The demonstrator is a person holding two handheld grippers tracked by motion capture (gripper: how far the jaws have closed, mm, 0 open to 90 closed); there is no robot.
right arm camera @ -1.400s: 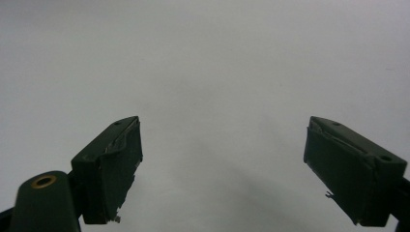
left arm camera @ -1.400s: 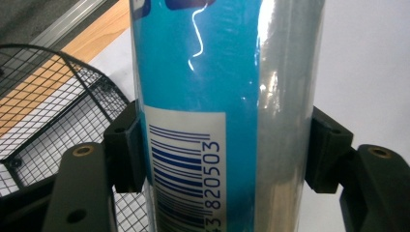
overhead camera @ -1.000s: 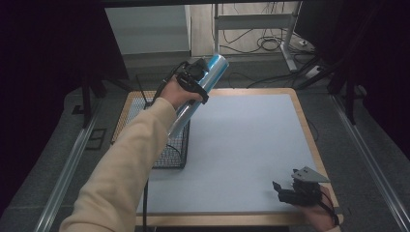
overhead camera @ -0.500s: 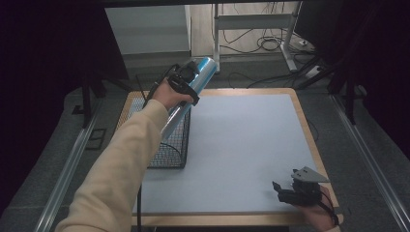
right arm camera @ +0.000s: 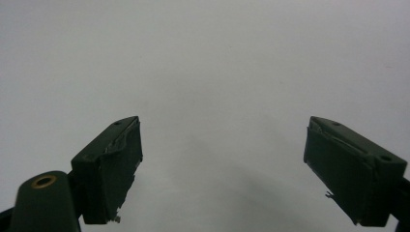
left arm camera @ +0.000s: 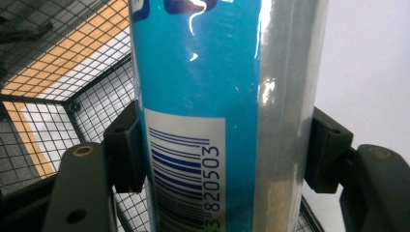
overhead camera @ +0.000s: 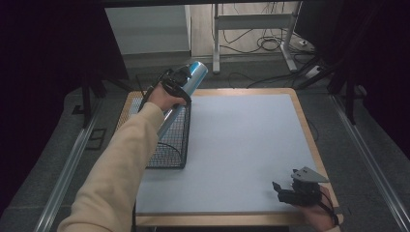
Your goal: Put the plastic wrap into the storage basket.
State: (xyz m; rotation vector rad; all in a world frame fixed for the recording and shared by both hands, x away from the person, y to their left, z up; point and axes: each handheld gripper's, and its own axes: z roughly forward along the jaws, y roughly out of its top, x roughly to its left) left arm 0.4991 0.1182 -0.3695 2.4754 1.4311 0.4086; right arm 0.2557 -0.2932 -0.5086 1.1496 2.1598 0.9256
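A long blue and silver tube [overhead camera: 186, 89] with a barcode [left arm camera: 186, 174] is held tilted over the right rim of a black wire basket [overhead camera: 167, 140]. My left gripper [overhead camera: 175, 83] is shut on the tube near its upper part, and both jaws press its sides in the left gripper view. The tube's lower end reaches down inside the basket. My right gripper [overhead camera: 290, 191] rests low at the table's front right corner. Its jaws stand wide open over the bare grey mat [right arm camera: 208, 72] with nothing between them.
The grey mat [overhead camera: 241, 145] covers a wooden-edged table [overhead camera: 309, 140]. The basket stands on the table's left side. Beyond the far edge are a metal stand [overhead camera: 251, 34] and floor cables [overhead camera: 270, 46]. Metal rails [overhead camera: 67, 169] run along both sides.
My left gripper has carried the tube to the left and slightly down, from the mat's edge to over the basket. The right gripper has stayed put.
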